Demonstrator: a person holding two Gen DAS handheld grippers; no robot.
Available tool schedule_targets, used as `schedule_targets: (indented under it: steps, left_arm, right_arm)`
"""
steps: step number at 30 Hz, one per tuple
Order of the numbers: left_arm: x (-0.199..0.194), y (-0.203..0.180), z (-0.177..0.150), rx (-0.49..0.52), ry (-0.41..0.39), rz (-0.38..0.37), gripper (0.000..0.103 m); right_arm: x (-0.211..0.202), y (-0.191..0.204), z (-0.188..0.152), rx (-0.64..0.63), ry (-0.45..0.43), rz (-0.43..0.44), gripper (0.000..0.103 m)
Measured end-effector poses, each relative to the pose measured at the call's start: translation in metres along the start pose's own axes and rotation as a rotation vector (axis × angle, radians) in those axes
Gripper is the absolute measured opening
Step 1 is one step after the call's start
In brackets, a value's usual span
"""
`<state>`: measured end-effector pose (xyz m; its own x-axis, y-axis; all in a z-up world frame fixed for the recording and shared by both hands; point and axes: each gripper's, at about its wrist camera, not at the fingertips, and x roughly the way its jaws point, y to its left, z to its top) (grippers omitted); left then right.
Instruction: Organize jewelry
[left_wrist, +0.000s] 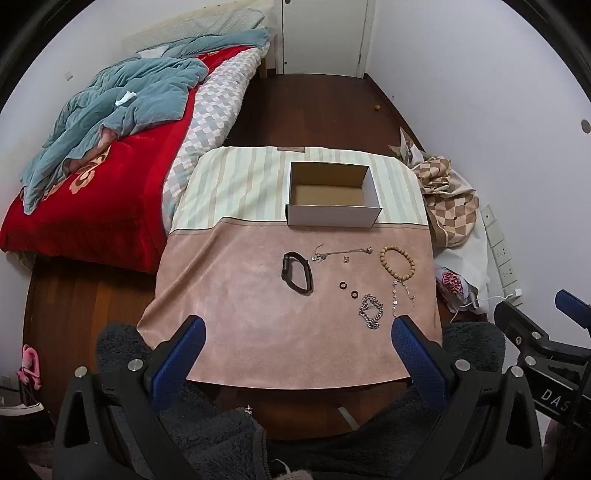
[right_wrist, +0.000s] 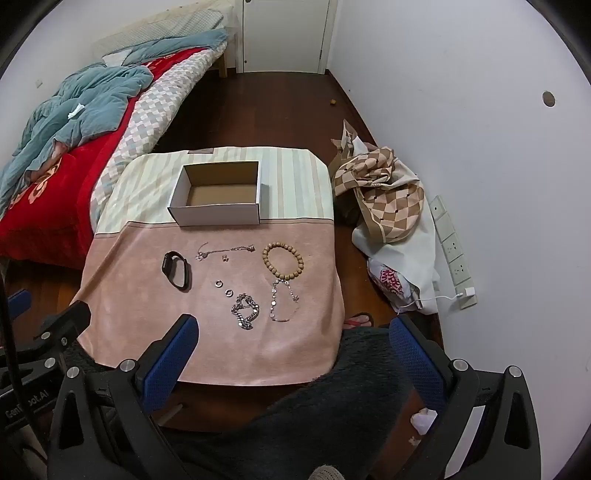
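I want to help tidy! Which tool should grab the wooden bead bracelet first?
Probably the right tool: the bead bracelet lies on the table's right side, nearer it. Both tools are open and empty, the left tool sits farther over.

In the left wrist view, the disc-link chain (left_wrist: 400, 297) runs down behind the left gripper's (left_wrist: 298, 334) right fingertip. The small clasp piece (left_wrist: 346, 259) beside the thin chain (left_wrist: 340, 253) is too tiny to identify. The power strip (left_wrist: 501, 254) is cut short by the right gripper (left_wrist: 546, 332).
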<state>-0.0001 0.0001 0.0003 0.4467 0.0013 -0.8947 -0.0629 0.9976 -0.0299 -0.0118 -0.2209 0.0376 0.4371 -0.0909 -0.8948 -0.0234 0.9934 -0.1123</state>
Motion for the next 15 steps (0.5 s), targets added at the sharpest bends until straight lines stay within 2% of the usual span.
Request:
schedule_targets:
  steps: [15]
  left_arm:
    - [0.0005,0.0020,0.0033,0.000,0.008,-0.003,0.103]
  right_arm:
    - [-0.0019,-0.0009,0.0029,0.000,0.000,-0.008,0.103]
